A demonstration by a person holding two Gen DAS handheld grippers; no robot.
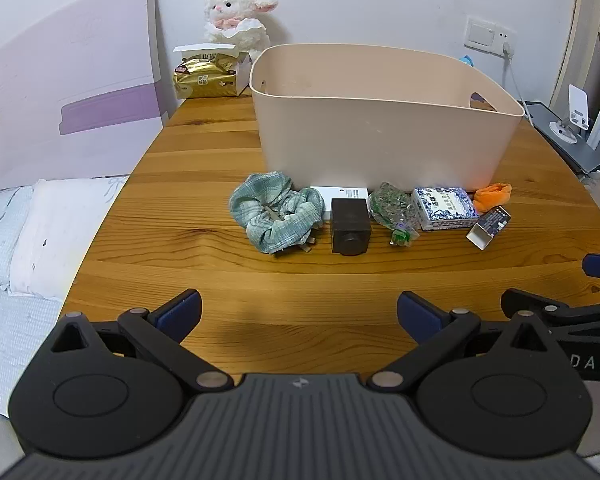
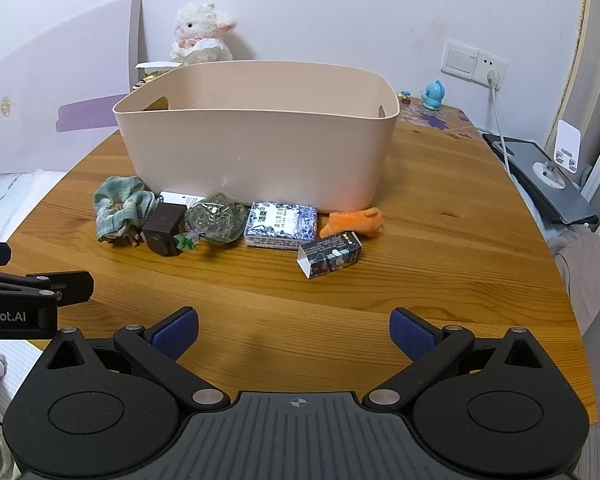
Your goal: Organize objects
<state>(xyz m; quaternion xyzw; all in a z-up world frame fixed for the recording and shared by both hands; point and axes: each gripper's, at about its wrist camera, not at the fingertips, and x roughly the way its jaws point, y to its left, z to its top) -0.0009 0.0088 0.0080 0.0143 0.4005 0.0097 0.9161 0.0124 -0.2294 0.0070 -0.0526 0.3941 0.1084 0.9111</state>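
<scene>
Beige bin (image 2: pixel 256 152) stands on wooden table (image 2: pixel 440 240). In front of bin, a row: green scrunchie (image 2: pixel 120 208), dark cube (image 2: pixel 165 229), herb bag (image 2: pixel 216 218), blue-white box (image 2: pixel 281 225), orange cloth (image 2: pixel 354 221), small carton (image 2: pixel 329 254). Right gripper (image 2: pixel 294 334) near edge, fingers spread, empty.

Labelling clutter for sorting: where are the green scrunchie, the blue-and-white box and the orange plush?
green scrunchie (image 1: pixel 277 210), left wrist view, fabric ring.
blue-and-white box (image 2: pixel 281 225), right wrist view, top face.
orange plush (image 2: pixel 354 221), right wrist view, body middle.
</scene>
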